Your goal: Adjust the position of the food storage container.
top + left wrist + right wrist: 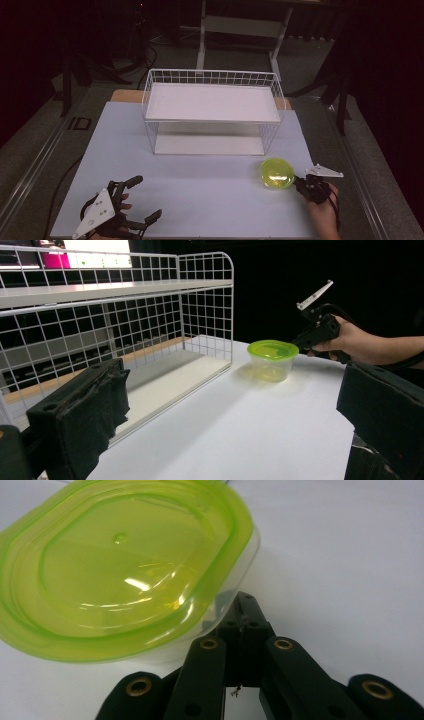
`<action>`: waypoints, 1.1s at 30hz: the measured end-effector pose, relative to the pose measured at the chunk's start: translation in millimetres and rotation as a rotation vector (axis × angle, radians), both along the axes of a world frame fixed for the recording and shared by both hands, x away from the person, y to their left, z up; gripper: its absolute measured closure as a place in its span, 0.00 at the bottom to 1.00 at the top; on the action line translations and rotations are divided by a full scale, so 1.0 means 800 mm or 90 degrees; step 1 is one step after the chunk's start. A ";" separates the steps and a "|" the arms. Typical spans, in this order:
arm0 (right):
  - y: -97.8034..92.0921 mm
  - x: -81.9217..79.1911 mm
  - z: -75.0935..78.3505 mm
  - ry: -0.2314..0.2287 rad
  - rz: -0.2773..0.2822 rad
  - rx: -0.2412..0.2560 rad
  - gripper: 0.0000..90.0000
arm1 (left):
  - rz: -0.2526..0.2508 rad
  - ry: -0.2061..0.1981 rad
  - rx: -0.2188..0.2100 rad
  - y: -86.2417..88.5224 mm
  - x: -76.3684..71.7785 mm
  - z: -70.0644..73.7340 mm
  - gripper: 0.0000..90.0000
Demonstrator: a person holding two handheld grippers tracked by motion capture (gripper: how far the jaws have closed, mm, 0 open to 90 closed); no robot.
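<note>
Nearest the high camera sat the left gripper (134, 199), low at the table's near left corner, jaws spread wide and holding nothing; in its own view the two black pads (82, 415) stood well apart with bare tabletop between them. Right gripper (302, 184) lay at the near right, held in the person's hand (324, 212). Its jaws were drawn together at the tips, right up against the wall of the container (125, 565), just under the lid's rim. Whether they pinched the rim or only touched it I could not tell.

Container (276, 173): clear tub with a yellow-green lid, lid on, standing upright on the white table (200, 200), just in front of the right front corner of the wire rack (212, 112) but apart from it.

Beyond it, both white shelves of the rack were bare.

Judged progress: early. Contact with the tub looked made or nearly so; it was not yet lifted. If the rack was its destination, the lift, carry and placement all remained.

Writing: none legible on lid, tub, rack or grippers.
</note>
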State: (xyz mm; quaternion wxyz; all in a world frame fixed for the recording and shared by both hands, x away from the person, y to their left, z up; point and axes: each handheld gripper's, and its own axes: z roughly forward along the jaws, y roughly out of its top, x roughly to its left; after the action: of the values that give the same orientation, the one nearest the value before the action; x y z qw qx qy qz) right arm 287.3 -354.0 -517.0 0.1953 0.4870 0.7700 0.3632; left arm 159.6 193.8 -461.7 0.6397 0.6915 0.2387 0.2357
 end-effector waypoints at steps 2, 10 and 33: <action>0.003 0.001 -0.001 0.002 0.004 0.011 1.00 | -0.001 0.001 0.002 0.000 0.000 0.000 0.01; 0.019 0.005 -0.002 0.008 0.010 0.043 1.00 | -0.001 0.001 0.003 -0.001 0.000 0.000 0.01; 0.050 0.018 -0.008 0.024 0.066 0.022 1.00 | 0.002 0.007 0.003 0.000 0.001 -0.001 0.01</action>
State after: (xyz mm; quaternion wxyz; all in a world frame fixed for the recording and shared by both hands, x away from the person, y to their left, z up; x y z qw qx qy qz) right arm 301.7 -313.6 -523.8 0.1532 0.4562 0.7915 0.3768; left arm 160.7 194.2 -462.9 0.6367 0.6938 0.2424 0.2336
